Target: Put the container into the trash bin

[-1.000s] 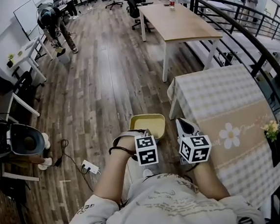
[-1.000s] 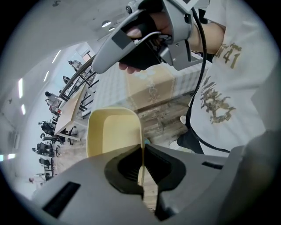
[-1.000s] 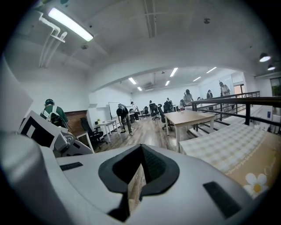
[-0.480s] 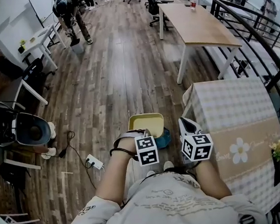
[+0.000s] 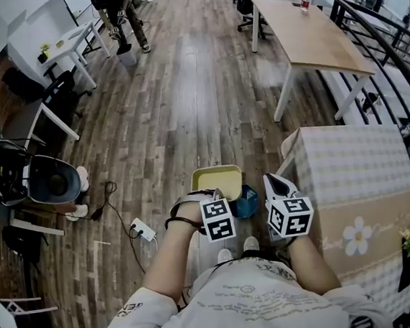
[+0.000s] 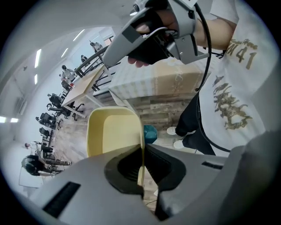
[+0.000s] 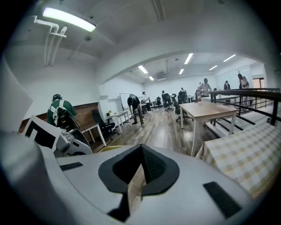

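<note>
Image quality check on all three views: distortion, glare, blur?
Head view: strong fisheye, the checked table has bowed edges; pale sheen on the floor up top.
Left gripper view: black ring round the frame, yellow container sharp.
Right gripper view: ceiling light blown out, corners black, distant room still crisp.

The left gripper has its jaws pressed together on the thin side wall of a yellow container. The container is empty, and its open side faces the camera. Peeking out from behind the container's right edge is a blue-green trash bin on the wooden floor. Right of the container are the person's white shoes and dark trousers. Above the container, a hand holds the right gripper. Behind the container stands a desk with a checked cloth.
</note>
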The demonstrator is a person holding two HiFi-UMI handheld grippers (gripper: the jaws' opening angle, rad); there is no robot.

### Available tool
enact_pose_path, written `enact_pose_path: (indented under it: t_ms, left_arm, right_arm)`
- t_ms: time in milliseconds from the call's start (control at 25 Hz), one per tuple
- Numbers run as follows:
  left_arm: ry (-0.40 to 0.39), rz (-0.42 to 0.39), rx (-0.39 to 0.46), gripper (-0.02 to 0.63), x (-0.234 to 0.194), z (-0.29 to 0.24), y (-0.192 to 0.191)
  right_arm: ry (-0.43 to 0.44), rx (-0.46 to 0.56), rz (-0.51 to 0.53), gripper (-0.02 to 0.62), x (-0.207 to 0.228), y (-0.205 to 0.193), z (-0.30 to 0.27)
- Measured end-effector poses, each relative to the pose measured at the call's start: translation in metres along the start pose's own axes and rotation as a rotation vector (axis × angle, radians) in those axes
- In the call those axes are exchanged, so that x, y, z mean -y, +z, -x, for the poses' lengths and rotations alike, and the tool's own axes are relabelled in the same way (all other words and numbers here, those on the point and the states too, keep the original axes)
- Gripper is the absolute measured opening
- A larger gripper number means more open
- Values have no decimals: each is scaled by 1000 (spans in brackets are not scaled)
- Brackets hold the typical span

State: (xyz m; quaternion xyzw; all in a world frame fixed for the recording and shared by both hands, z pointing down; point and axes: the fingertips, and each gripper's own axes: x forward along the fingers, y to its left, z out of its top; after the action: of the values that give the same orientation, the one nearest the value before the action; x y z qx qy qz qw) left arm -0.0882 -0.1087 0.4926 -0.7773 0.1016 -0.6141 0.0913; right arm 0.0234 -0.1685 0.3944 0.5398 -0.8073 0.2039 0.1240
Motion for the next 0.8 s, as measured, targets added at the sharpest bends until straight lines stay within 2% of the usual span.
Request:
enact_pose_path:
  t_ms: [320, 520, 800]
  left_arm:
    - [-54, 52, -10, 14, -20, -65, -13]
    - [-152, 129, 20, 14, -9, -160, -18]
    - [-218, 136, 24, 14, 20, -305, -25]
  right_arm:
    - [7, -56, -15, 2, 14, -32, -40]
    - [-10, -124, -54, 3, 34, -89, -77]
    - [-56, -224, -169, 3, 76, -193, -126]
